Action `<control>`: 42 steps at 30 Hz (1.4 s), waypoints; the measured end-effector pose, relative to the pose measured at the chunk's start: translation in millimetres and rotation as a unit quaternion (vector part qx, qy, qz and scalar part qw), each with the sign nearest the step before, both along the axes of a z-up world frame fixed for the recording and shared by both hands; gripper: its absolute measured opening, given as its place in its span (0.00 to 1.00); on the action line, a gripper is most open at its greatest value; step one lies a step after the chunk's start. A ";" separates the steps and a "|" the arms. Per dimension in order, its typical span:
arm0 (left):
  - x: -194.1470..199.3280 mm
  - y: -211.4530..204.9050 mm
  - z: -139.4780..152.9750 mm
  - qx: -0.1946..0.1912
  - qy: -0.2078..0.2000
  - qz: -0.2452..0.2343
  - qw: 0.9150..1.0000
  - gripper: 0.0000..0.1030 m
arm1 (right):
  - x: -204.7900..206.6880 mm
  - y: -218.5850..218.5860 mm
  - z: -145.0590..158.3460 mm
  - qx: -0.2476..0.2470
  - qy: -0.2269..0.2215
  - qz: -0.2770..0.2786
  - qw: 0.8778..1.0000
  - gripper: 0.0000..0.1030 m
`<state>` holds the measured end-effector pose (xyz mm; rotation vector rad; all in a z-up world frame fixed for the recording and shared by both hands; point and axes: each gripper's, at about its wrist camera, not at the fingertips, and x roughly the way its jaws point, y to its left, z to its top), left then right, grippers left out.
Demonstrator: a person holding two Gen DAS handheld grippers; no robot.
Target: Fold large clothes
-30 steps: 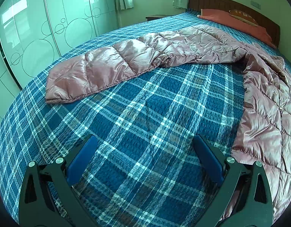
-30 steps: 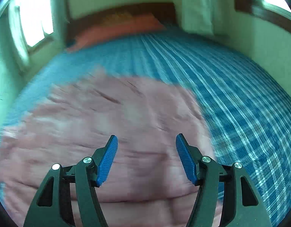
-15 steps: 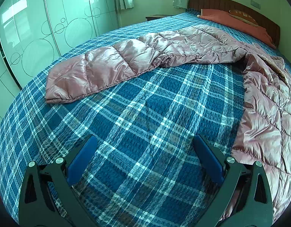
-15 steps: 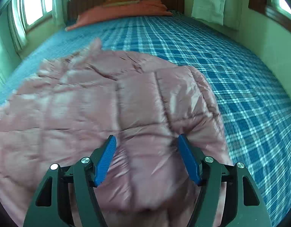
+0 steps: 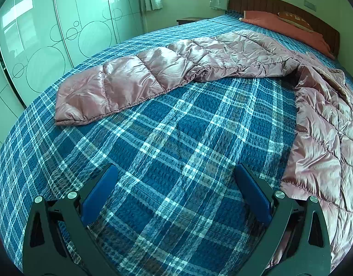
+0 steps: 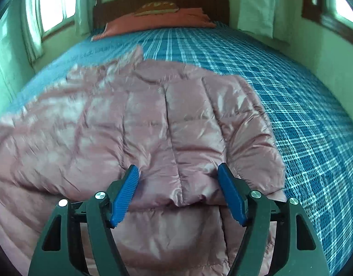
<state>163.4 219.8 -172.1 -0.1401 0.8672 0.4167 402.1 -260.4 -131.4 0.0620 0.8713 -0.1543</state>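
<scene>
Currently: pink puffer jacket (image 6: 153, 119) spread on the plaid bed (image 5: 176, 149), one sleeve (image 5: 121, 85) stretched out flat, the other folded over the body. Right tool (image 6: 178, 191): jaws opening, cuff between them, unpinched. Left tool (image 5: 176, 197): released, empty, over bare bedspread. Advice: let the folded sleeve settle flat before fetching the outstretched one.

Glossy quilted pink jacket (image 6: 153, 126) under my ribbed blue plastic pads (image 6: 124, 193), matt waffle-weave plaid bedspread (image 5: 176, 138), dark wooden headboard (image 6: 162, 1) at twelve o'clock
</scene>
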 end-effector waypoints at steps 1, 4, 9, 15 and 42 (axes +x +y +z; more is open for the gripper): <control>0.1 0.0 -0.2 0.000 0.000 0.000 1.000 0.98 | 1.7 -2.3 -1.2 0.008 -0.002 -0.003 1.000 0.72; -0.1 0.1 -0.6 -0.001 0.001 0.000 1.000 0.98 | 0.3 -1.0 -0.2 0.012 -0.002 -0.005 1.000 0.74; -1.3 4.7 6.2 -0.018 -0.001 0.005 1.000 0.98 | -2.8 -8.2 0.5 0.025 -0.006 -0.002 1.000 0.74; -8.7 43.1 17.0 -0.119 -0.055 0.057 0.990 0.97 | -3.1 -6.7 -3.3 0.023 -0.012 0.000 1.000 0.77; -4.0 158.0 28.7 -0.211 -0.172 0.230 0.934 0.18 | -8.1 -7.6 -2.0 0.027 -0.023 0.000 0.999 0.77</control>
